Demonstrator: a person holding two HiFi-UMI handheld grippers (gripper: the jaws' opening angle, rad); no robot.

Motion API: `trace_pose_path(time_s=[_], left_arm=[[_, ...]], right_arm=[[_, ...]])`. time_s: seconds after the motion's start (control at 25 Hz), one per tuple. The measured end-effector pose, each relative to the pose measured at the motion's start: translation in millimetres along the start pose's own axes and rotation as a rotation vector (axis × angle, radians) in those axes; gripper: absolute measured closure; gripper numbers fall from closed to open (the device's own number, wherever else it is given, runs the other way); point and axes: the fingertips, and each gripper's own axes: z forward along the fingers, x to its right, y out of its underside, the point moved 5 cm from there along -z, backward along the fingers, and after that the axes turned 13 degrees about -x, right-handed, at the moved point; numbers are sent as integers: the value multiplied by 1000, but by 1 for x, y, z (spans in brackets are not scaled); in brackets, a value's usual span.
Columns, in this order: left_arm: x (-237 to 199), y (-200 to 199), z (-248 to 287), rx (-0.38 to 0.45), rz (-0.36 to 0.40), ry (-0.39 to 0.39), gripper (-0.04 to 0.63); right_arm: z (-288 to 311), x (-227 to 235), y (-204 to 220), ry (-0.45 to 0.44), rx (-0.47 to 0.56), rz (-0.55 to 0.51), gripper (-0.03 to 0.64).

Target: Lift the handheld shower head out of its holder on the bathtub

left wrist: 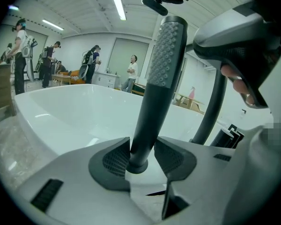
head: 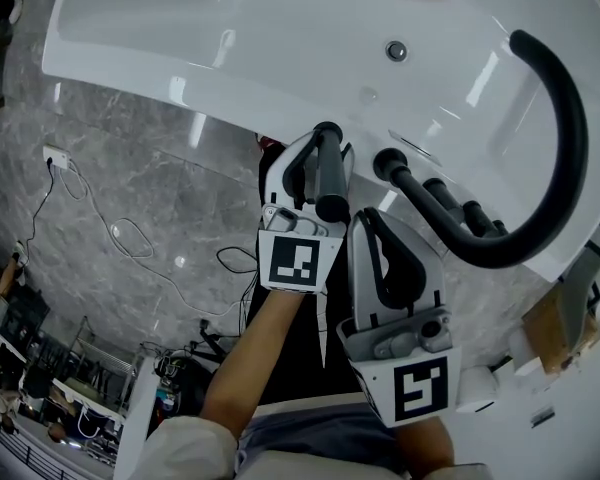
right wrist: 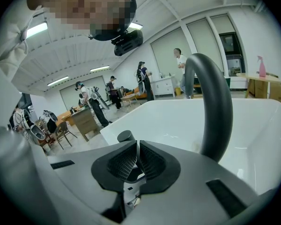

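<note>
The black handheld shower head [head: 326, 173] [left wrist: 158, 78] stands upright at the rim of the white bathtub [head: 230, 38], its foot in a round collar. My left gripper [head: 330, 140] [left wrist: 141, 159] is open around its lower shaft. One pad [left wrist: 113, 161] is close against the shaft and the other [left wrist: 172, 156] is a sliver apart from it. My right gripper [head: 368, 218] [right wrist: 136, 161] is shut and empty, just right of the left one. It hangs in front of the curved black faucet spout [head: 565, 138] [right wrist: 214, 102].
Black faucet knobs [head: 450, 200] line the tub deck to the right of the shower head, one knob [right wrist: 126, 136] just beyond my right jaws. Grey marble floor [head: 120, 198] with a socket and cables [head: 55, 156] lies left. Several people stand far off across the room.
</note>
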Motion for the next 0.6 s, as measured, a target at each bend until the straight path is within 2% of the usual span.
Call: trace_pose_path(time_s=[0.16, 0.4, 0.6], left_arm=[[-1, -1, -1, 3, 35, -27, 448], [-1, -1, -1, 3, 26, -46, 451], [-4, 1, -5, -5, -10, -56, 454]], right_arm=[[1, 2, -1, 11, 2, -5, 595], [-1, 4, 2, 21, 3, -9, 595], [-4, 8, 3, 26, 8, -7, 595]])
